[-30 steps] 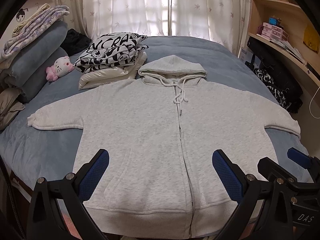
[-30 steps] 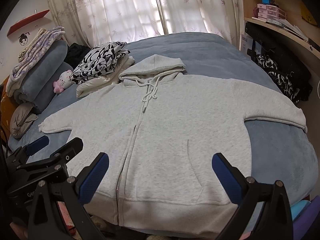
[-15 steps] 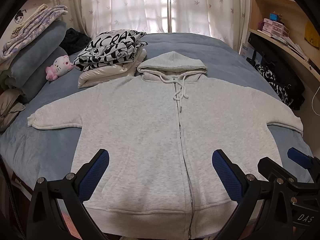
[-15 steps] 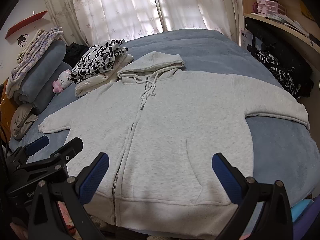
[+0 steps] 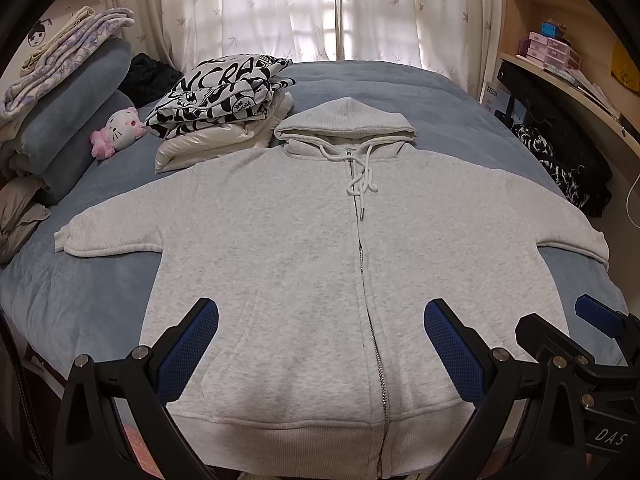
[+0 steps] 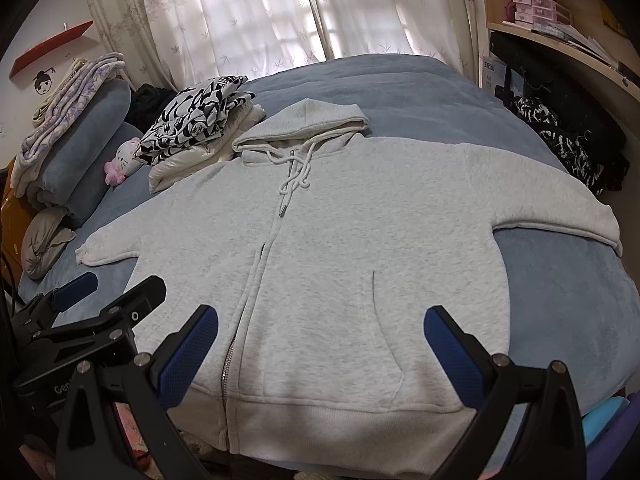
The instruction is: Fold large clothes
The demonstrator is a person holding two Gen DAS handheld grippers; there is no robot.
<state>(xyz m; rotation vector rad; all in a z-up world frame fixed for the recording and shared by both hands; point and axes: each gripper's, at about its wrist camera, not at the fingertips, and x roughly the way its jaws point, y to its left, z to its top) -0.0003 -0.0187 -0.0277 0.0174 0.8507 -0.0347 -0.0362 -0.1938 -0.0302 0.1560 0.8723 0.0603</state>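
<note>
Pale grey zip-front fleece hoodie [image 5: 304,264] lies flat, sleeves spread, at frame centre on the blue bed [image 5: 76,304]. Left gripper [image 5: 320,344] and right gripper [image 6: 320,344] hover spread, empty (lower frame). Risk: pinching one layer only would bunch the fold.

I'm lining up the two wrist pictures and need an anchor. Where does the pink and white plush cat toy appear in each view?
Left wrist view: the plush cat toy lies at upper left, against the rolled blue bedding.
Right wrist view: the plush cat toy is at left, above mid-height, beside the same roll.
Shared landmark: the black and white printed garment on the folded pile, just right of the toy.
</note>
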